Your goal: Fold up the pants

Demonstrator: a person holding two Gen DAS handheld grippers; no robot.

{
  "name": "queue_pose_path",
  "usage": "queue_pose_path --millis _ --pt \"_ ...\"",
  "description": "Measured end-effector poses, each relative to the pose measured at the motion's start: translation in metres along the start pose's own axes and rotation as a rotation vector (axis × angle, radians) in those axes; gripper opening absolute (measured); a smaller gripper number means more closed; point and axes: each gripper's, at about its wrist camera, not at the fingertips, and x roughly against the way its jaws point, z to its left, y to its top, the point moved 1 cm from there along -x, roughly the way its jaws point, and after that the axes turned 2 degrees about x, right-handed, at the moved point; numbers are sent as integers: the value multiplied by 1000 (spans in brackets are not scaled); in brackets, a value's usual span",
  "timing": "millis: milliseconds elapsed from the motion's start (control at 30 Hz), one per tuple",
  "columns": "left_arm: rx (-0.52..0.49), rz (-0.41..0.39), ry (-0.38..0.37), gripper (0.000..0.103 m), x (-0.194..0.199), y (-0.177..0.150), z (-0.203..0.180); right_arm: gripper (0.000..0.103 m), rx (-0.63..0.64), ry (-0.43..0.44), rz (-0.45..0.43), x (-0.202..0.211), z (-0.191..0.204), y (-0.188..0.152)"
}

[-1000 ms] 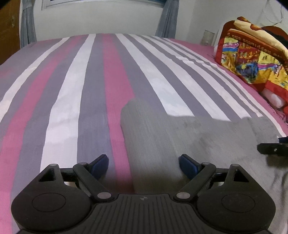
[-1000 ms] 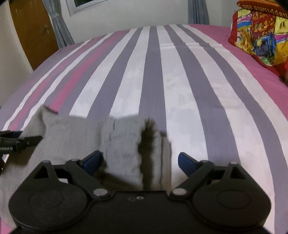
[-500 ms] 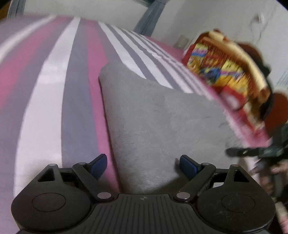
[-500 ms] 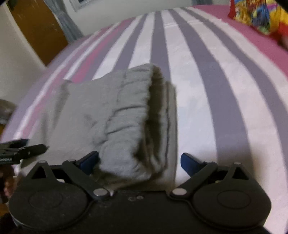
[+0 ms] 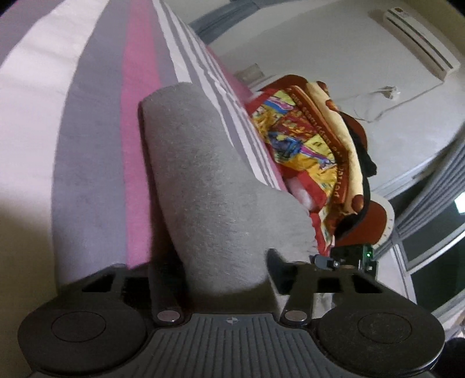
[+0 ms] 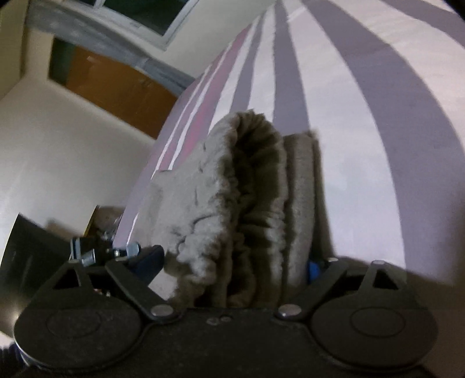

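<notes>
The grey pants (image 5: pixel 209 186) are folded into a thick bundle and are lifted off the striped bed (image 5: pixel 87 145). My left gripper (image 5: pixel 215 261) is shut on one end of the bundle, and the cloth fills the space between its fingers. My right gripper (image 6: pixel 235 261) is shut on the other end, where the gathered waistband (image 6: pixel 250 180) bunches up between the fingers. The right gripper's tip shows in the left wrist view (image 5: pixel 343 258), and the left gripper's tip shows in the right wrist view (image 6: pixel 116 250). Both views are tilted steeply.
A colourful red and yellow blanket (image 5: pixel 314 151) lies heaped at the bed's right side. An air conditioner (image 5: pixel 418 37) hangs on the wall. A wooden door (image 6: pixel 116 90) and a window (image 6: pixel 151 14) stand beyond the bed's far left.
Both grippers have closed on the pants and lifted the bundle off the bed. Both cameras have tilted strongly, so walls now show beside the bed.
</notes>
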Motion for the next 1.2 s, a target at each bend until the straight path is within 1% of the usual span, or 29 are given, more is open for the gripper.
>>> queue_pose_path --millis 33,67,100,133,233,333,400,500,533,600,733,800,867,933,967,1000,1033,1100,1200 --pt "15 -6 -16 33 -2 -2 5 88 0 20 -5 -2 -2 1" --pt "23 -14 -28 31 -2 -2 6 74 4 31 -7 -3 -2 1" --pt "28 -21 -40 30 -1 -2 7 67 -7 57 4 -6 -6 2" --pt "27 -25 -46 30 1 -3 7 61 -21 71 9 -5 -10 3" --pt "32 -36 -91 28 5 1 2 56 -22 112 0 -2 -8 8" --pt "8 -45 -139 27 7 14 -7 53 -3 143 0 3 -3 19" --pt "-23 -54 -140 27 9 28 -14 53 24 163 1 4 3 29" --pt "-31 -100 -145 27 14 57 -13 52 56 182 -2 -3 10 53" --pt "-42 -119 -137 27 15 69 -12 52 59 190 -3 -8 12 65" --pt "-31 -154 -131 27 16 91 -5 52 65 198 -6 -23 15 89" --pt "-15 -208 -79 27 12 135 12 51 70 203 -18 -58 19 137" --pt "-15 -221 -53 27 9 153 21 51 54 194 -25 -76 16 159" --pt "-3 -230 -23 27 3 167 32 51 30 177 -30 -96 10 174" --pt "18 -224 33 27 -7 174 49 53 -2 153 -35 -114 1 184" --pt "38 -212 88 28 -11 174 62 61 -21 132 -35 -122 -5 186" --pt "56 -196 109 30 -17 173 73 68 -54 91 -36 -132 -15 187" --pt "74 -211 78 30 -17 171 80 65 -81 54 -41 -138 -25 184" --pt "63 -219 62 31 -16 171 83 65 -80 90 -70 -143 -34 176" --pt "56 -222 61 31 -14 169 83 65 -45 110 -84 -142 -33 169"
